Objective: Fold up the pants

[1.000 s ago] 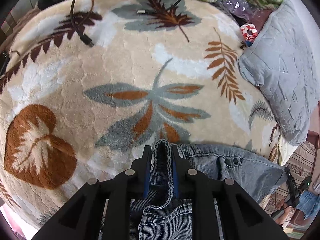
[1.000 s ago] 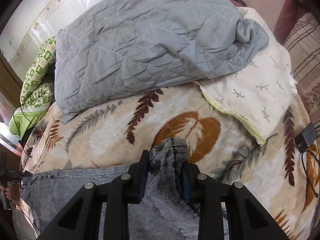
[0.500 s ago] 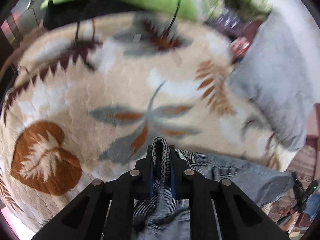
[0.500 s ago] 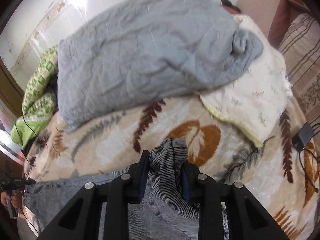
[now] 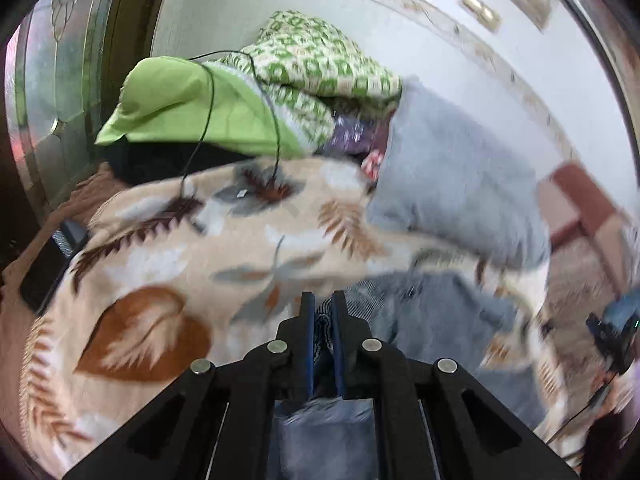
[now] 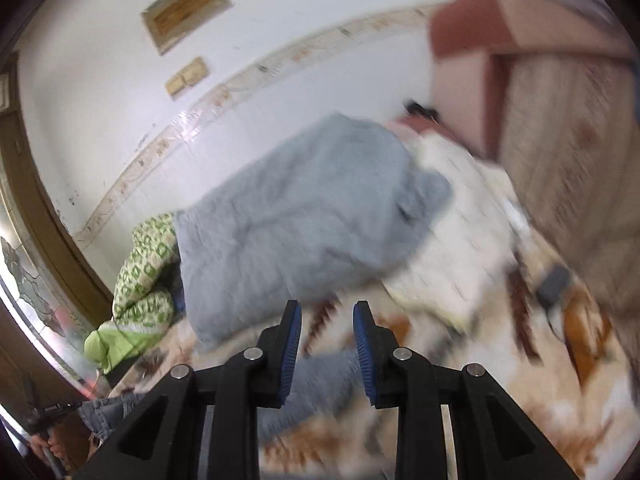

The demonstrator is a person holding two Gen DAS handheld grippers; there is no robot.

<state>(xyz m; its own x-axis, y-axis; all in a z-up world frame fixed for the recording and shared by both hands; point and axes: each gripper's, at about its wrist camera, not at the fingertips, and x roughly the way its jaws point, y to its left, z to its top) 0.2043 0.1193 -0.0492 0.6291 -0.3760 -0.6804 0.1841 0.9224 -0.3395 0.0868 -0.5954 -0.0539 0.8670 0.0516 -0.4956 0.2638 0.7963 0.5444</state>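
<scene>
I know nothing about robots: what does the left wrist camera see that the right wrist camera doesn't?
Only the left wrist view: a black cable draped over the green pillow, and the left gripper pinched tight on the jeans. Only the right wrist view: a white sprigged quilt and the right gripper, its pads wider apart with denim low between them. Both: grey quilt, leaf-print blanket.

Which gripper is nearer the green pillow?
Left, likely. The left gripper faces the green pillow across the blanket; from the right gripper it lies far left, beyond the grey quilt.
</scene>
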